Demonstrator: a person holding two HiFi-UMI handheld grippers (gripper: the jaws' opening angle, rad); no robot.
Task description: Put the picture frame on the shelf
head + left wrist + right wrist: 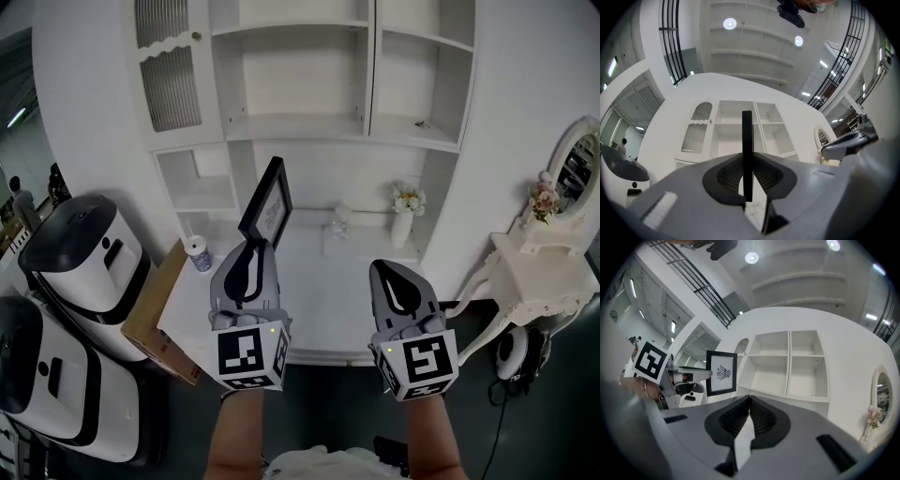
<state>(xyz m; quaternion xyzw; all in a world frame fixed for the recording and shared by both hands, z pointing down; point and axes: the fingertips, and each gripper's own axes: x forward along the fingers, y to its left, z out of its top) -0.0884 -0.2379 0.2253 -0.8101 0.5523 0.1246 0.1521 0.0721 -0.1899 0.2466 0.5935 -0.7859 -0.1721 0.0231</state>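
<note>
Left tool (249, 251): jaws narrow, clamped on the bottom edge of the black picture frame (747, 136). In the left gripper view the frame sits edge-on, dead centre between the ribbed pads, with both pads touching it. It stands up out of the jaws; in the head view its top leans right. The right gripper view shows its face: a white print with a small dark emblem.

Right tool (386, 272): jaws closed tip to tip, gripping nothing. It's level with the left tool, to its right, well apart from the frame.

I'm holding the frame in the air above the white surface (319, 300), in front of the white shelf unit (300, 122) and clear of its shelves. Both tools are over the front part of the surface.

Further out on the surface there's a vase of flowers (405, 211) at back right and a small can (197, 255) at the left edge. A cardboard box (155, 309) leans just beside the surface's left side.
</note>
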